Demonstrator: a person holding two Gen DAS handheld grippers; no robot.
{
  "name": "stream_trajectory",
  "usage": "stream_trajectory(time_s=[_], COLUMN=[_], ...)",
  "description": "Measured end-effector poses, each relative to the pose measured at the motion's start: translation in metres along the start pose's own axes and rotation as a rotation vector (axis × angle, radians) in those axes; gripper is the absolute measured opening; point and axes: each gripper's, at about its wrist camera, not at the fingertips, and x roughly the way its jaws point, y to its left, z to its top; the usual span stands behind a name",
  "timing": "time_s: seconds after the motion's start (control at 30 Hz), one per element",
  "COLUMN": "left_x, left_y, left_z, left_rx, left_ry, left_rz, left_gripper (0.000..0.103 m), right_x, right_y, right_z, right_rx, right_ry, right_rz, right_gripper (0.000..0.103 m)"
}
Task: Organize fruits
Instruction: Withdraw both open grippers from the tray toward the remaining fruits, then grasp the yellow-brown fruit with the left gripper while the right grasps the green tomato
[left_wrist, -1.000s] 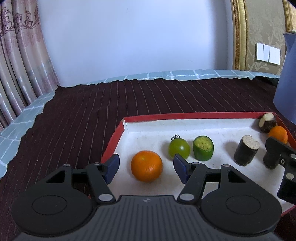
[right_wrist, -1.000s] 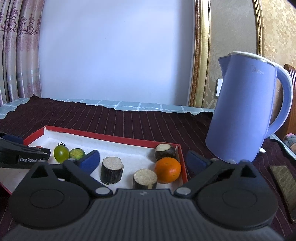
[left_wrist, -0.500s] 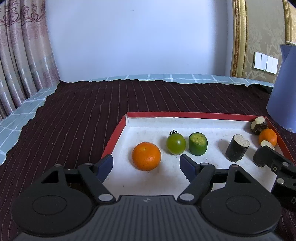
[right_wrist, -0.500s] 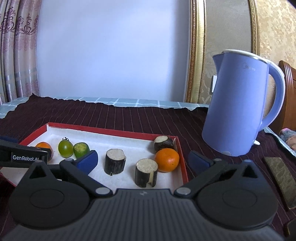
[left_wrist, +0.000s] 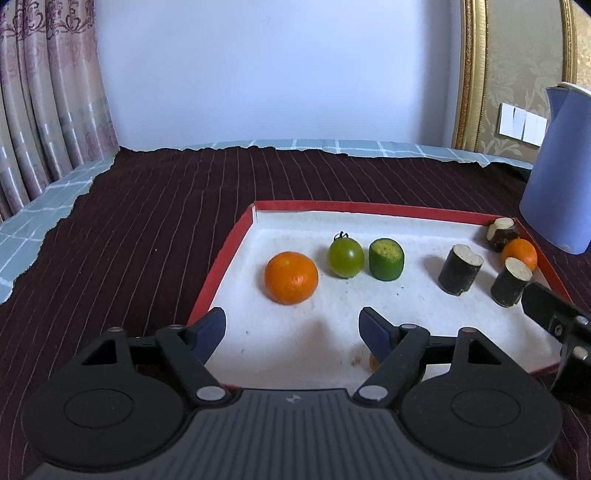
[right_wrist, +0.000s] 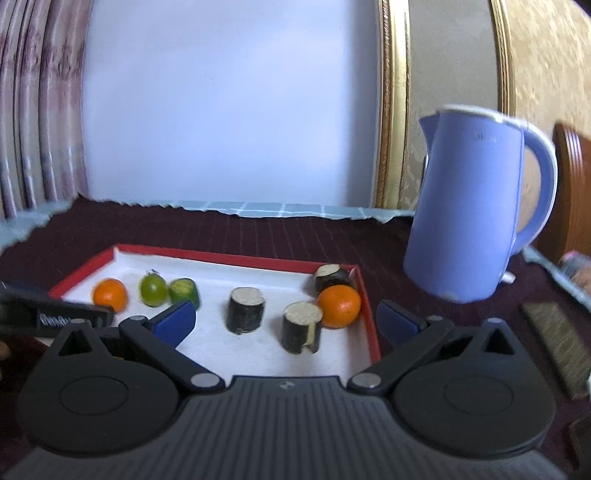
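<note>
My left hand-held gripper has its jaws spread wide with nothing between them; they have just been opening. It sits over the near left part of the red-rimmed tray, its left pad just over the rim. My right hand-held gripper is also spread wide and holds nothing, one pad over the tray's white floor and the other beyond its right rim; that view is somewhat blurred.

From the left wrist view, the large orange lies at 12 o'clock just ahead of the open jaws, on the tray floor. Past it toward 1 o'clock sit the green tomato with its stem up and, just beside it, the green cut piece standing on end. Farther toward 2 o'clock stand two dark cut cylinders with pale tops, well apart from the green pair. In the tray's far right corner are a small orange and a third dark piece, close together.

The tray rests on a dark striped cloth over the bench. A blue kettle stands on the cloth at 2 o'clock, just beyond the tray's right rim. A curtain hangs at 10 o'clock.
</note>
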Motion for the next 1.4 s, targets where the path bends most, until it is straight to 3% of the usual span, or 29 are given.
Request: stream_trajectory(time_s=[0.33,0.6,0.8,1.03,1.23,1.4], left_x=[-0.017,-0.036,-0.055,-0.075,-0.083,-0.074], left_y=[0.005,0.009,0.012,0.005,-0.011,-0.018], left_z=[-0.015,-0.030,-0.043,-0.067,-0.089,-0.097], left_rx=[-0.025,-0.031,-0.025,0.046,0.134,0.157], left_ry=[-0.013,-0.034,-0.068,-0.070,-0.064,-0.011], left_rz=[-0.018,-0.041,-0.063,-0.139,-0.160,-0.180], left_gripper=[0.079,0.079,0.079,0.079,0.079,0.079], right_x=[-0.021,-0.036,-0.042,-0.041,-0.045,-0.044], right_y=[-0.005,0.002,-0.005,-0.011,-0.011,-0.011], right_z=[-0.020,-0.034,-0.039,-0.047,-0.049,-0.049], right_rx=[0.026,-0.057,-0.037,-0.012,-0.022,-0.022], right_ry=[-0.019,-0.030,-0.020,0.006,-0.002,0.003], right_rz=[-0.019,-0.083,-0.091,-0.100,-0.118,-0.115], right_gripper=[0.103,0.103,0.103,0.103,0.103,0.103])
